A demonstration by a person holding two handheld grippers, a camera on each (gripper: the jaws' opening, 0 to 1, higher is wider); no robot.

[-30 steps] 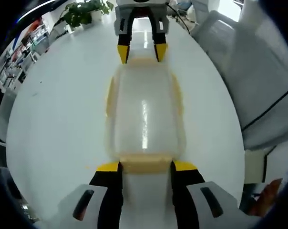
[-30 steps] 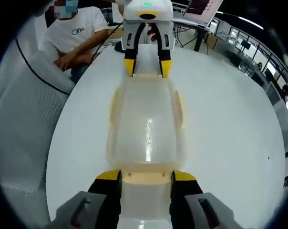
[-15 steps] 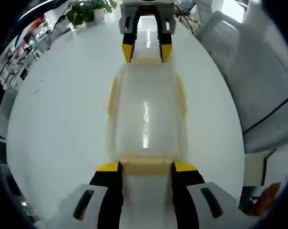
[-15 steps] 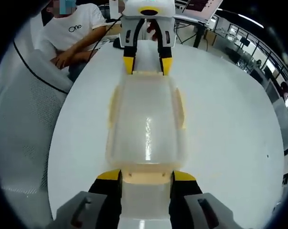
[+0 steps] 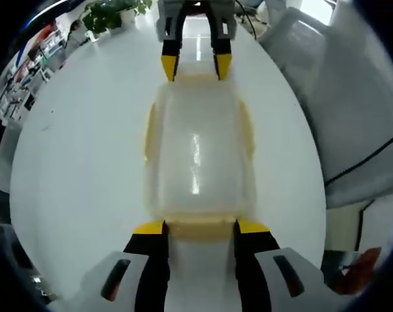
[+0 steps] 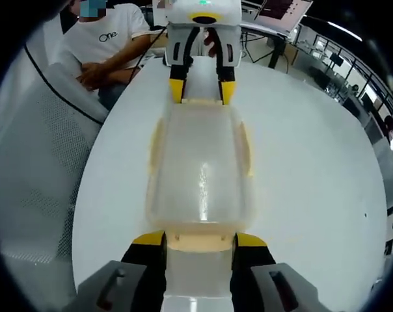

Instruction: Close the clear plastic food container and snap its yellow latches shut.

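A big round white table (image 5: 73,169) holds everything here. A grey mesh chair (image 6: 34,169) stands beside it, and a person in a white shirt (image 6: 102,45) sits at the far edge, not touching anything.

In the middle of the table lies the clear plastic food container with its lid on top (image 5: 198,153). It has soft yellow latches on its long sides (image 5: 149,133) and one at each short end.

The two claws face each other, one at each short end of the box. This looks like a way to hold the box so it cannot slide while the end latches get pushed.

The left gripper (image 5: 200,227) has its two yellow-tipped jaws spread apart, with the near yellow end latch (image 5: 200,226) sitting between them. The right gripper (image 6: 198,241) is spread the same way around the other end latch (image 6: 200,240). Neither one is squeezing anything.

I think the lid is down already. I cannot tell if the latches are snapped yet.
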